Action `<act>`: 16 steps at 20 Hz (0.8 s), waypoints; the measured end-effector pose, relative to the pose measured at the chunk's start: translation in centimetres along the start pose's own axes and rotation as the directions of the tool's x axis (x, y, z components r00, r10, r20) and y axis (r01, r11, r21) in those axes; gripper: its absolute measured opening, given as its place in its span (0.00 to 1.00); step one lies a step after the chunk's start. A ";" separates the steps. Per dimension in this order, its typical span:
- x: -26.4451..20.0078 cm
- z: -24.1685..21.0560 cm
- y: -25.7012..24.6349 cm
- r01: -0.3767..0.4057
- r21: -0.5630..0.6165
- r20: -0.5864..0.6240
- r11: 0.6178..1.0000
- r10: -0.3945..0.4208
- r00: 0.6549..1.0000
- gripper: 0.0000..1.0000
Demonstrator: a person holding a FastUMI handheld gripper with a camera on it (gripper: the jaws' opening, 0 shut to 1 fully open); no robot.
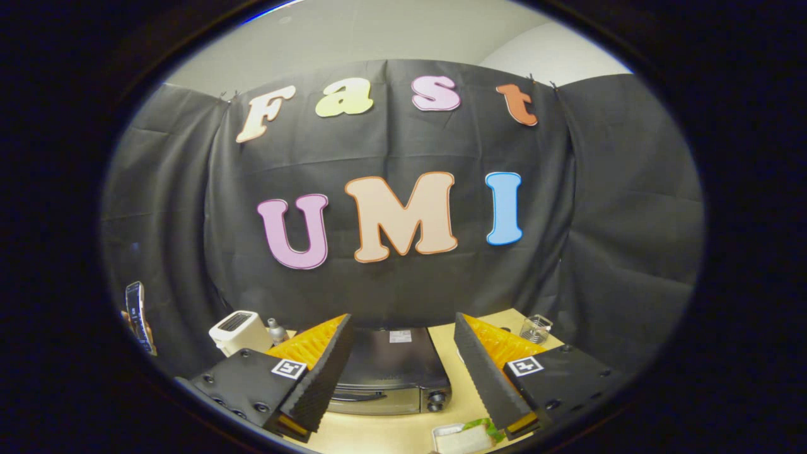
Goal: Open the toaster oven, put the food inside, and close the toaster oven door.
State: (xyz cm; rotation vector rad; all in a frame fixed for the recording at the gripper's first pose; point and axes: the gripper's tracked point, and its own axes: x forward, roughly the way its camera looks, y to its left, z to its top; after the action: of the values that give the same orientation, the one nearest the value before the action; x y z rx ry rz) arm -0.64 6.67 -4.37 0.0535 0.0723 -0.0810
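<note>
While hand-held gripper (403,369) gapes, toaster oven (394,372) between fingers

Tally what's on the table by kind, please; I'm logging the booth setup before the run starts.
Toaster oven, door shut, between and beyond the open jaws: 1
White toaster: 1
Small bottle: 1
Clear glass container: 1
Food tray, just ahead of the gripper: 1
Total: 5
</note>
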 end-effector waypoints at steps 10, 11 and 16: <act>1.2 -2.3 2.9 -0.052 0.066 0.029 0.997 0.050 0.998 0.99; 1.6 -2.7 3.3 -0.056 0.066 0.034 0.996 0.054 0.998 0.98; 3.4 -6.6 6.3 -0.101 0.034 0.036 0.994 0.100 0.994 0.98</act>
State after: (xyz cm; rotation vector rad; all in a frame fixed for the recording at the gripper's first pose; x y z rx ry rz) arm 2.84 13.00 -10.89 0.0916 0.0339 0.0178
